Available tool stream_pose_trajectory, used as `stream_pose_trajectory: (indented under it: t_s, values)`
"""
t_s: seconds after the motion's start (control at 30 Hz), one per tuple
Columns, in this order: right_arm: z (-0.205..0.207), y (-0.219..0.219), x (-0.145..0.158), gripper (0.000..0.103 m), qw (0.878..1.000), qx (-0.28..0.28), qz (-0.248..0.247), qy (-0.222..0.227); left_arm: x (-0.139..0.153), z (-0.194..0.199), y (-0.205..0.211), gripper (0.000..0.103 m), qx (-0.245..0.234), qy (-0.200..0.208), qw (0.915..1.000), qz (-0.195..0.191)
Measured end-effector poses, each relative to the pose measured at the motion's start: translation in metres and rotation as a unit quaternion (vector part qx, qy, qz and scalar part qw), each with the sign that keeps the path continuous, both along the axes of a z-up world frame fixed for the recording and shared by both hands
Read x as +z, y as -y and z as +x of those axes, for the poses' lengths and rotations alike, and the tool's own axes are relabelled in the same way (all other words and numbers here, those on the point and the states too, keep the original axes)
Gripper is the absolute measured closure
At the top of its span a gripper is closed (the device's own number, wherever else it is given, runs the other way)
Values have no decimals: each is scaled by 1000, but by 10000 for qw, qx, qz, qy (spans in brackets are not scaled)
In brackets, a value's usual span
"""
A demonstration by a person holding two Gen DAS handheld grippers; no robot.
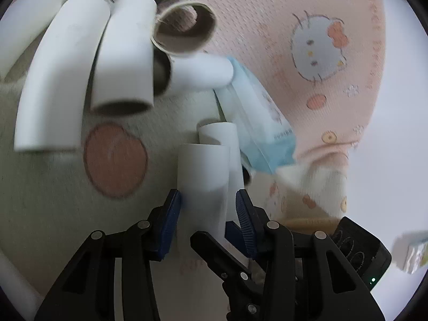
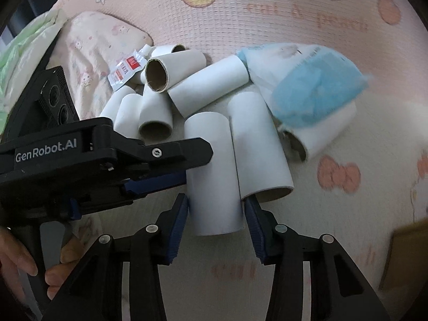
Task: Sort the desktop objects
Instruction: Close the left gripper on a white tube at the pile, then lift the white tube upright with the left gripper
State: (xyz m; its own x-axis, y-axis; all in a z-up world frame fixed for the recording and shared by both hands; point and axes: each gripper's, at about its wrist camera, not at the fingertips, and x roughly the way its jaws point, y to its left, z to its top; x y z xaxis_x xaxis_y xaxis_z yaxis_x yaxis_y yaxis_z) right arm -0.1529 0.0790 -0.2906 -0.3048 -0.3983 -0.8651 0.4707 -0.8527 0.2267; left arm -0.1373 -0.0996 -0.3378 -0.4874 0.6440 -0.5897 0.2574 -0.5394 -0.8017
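Right gripper (image 2: 216,206) clamping white tube (image 2: 214,171), left gripper (image 1: 207,200) gripping another tube (image 1: 202,168).

White matt cardboard tubes (image 2: 214,176) with brown insides were noted on a pink woven-textured printed mat (image 2: 267,5); pale blue mask (image 2: 315,99) looked fibrous.

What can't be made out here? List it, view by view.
- Left wrist view: blue packet print, motion-blurred; whether the left gripper presses its white tube, unclear.
- Right wrist view: brown object, cut by the right edge; sachet text, too small.
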Motion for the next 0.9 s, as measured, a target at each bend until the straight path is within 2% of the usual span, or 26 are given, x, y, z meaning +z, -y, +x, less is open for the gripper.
stream_pose_trajectory:
  t_s: [0.13, 0.3, 0.43, 0.57, 0.67, 0.9]
  values:
    - [18, -16, 4, 65, 9999, -152, 12, 39, 6, 10, -15, 56, -341, -51, 9994, -93]
    - [42, -36, 8, 66, 9995, -310, -24, 116, 7, 22, -30, 58, -720, -30, 9974, -18]
    - [56, -49, 5, 67, 9990, -416, 41, 168, 6, 26, -40, 60, -930, 16, 9955, -157]
    - [57, -60, 6, 66, 9978, -619, -85, 218, 5, 26, -38, 60, -852, 54, 9962, -188]
    - [56, -62, 14, 66, 9976, -667, -73, 148, 4, 26, -32, 60, -705, 27, 9975, -38]
    - [54, -39, 36, 66, 9992, -333, -48, -231, -5, 12, -26, 58, -423, 92, 9990, 145]
